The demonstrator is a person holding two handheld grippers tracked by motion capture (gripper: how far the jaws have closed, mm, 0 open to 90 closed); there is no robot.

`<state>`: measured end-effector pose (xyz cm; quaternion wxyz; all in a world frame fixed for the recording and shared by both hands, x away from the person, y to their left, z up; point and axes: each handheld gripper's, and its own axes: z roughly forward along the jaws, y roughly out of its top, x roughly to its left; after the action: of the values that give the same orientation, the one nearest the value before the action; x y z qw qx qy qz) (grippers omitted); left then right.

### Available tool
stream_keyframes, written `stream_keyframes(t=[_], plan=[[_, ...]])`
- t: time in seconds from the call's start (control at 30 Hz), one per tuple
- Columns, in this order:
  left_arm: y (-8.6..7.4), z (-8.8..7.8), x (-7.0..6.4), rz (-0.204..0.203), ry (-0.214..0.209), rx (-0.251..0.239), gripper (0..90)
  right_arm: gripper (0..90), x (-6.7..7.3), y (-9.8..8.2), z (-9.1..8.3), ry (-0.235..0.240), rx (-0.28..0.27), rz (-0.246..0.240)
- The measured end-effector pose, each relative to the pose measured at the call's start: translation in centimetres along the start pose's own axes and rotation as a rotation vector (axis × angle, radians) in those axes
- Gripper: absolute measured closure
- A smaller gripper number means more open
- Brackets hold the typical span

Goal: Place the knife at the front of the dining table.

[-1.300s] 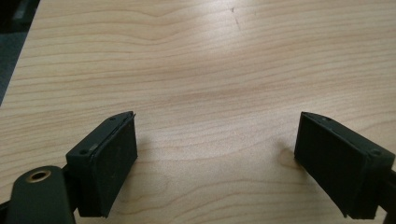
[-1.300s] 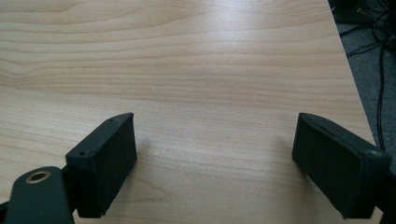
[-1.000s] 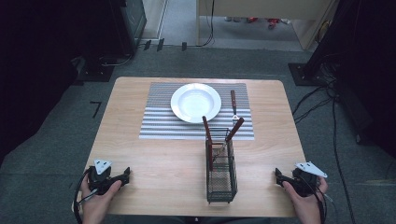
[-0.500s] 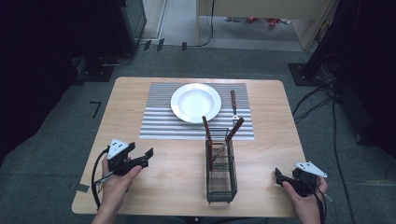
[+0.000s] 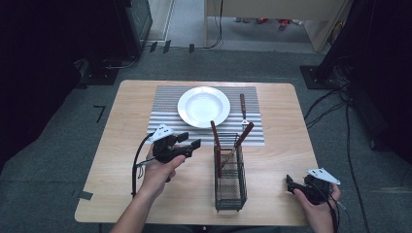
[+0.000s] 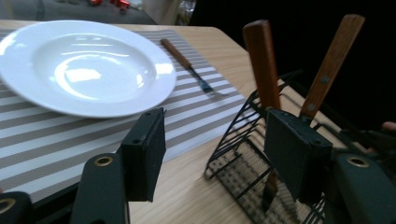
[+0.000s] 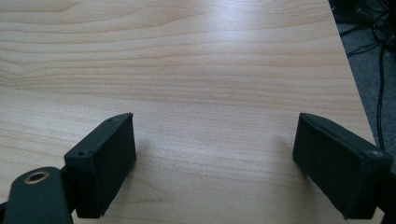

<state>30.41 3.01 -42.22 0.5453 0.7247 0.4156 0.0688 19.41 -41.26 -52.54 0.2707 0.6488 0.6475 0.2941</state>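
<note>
Grey carpet floor, dark equipment at the frame edges; light wooden table (image 5: 121, 194) at centre of the high view. Striped placemat (image 5: 167, 104) on the upper half of the table, white plate (image 5: 203, 106) on it, a wooden-handled fork (image 5: 243, 109) just right of the plate, tines toward the bottom of the frame.

Black wire cutlery basket (image 5: 229, 177) lies below the placemat, centre-right. Two brown-handled utensils (image 5: 214, 138) stick up out of its upper end, leaning apart; their working ends are hidden behind the mesh, so type cannot be told.

Left gripper (image 5: 187, 144) is held above the table, centre-left, pointing right toward the basket. Its jaws have just been closing; in the left gripper view they stand partly spread with nothing between them, and the right-hand jaw overlaps the base of the handles, hiding where they enter the basket.

Right gripper (image 5: 290, 184) rests at the lower right table edge. Right gripper view: jaws spread wide over bare wood, nothing between them. Person's forearms cut off at the bottom edge.
</note>
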Motion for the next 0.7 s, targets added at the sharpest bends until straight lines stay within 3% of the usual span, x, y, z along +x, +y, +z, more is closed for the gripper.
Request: stream_keyframes(t=[0.03, 0.37, 0.43, 0.6, 0.63, 0.67, 0.7], plan=[[0.4, 0.7, -0.3, -0.006, -0.023, 0.000, 41.1, 12.9, 0.0, 0.0, 0.0, 0.000, -0.001, -0.001], [1.5, 3.2, -0.6, -0.027, -0.085, 0.021, 45.4, 12.3, -0.1, 0.1, 0.1, 0.010, 0.002, -0.011], [1.6, 3.6, -0.5, -0.049, -0.124, 0.026, 46.9, 12.3, -0.1, 0.1, 0.1, 0.011, 0.001, -0.013], [1.7, 4.5, -0.8, -0.039, -0.162, 0.034, 50.9, 12.2, -0.1, 0.1, 0.1, 0.012, 0.002, -0.013], [1.7, 5.0, -0.7, -0.039, -0.200, 0.037, 50.8, 12.2, -0.1, 0.1, 0.1, 0.012, 0.001, -0.013], [1.7, 5.0, -0.7, -0.039, -0.200, 0.037, 50.3, 12.2, -0.1, 0.1, 0.1, 0.012, 0.001, -0.013], [1.6, 5.4, -0.4, -0.046, -0.243, 0.039, 50.0, 12.2, -0.1, 0.1, 0.1, 0.012, 0.002, -0.013]])
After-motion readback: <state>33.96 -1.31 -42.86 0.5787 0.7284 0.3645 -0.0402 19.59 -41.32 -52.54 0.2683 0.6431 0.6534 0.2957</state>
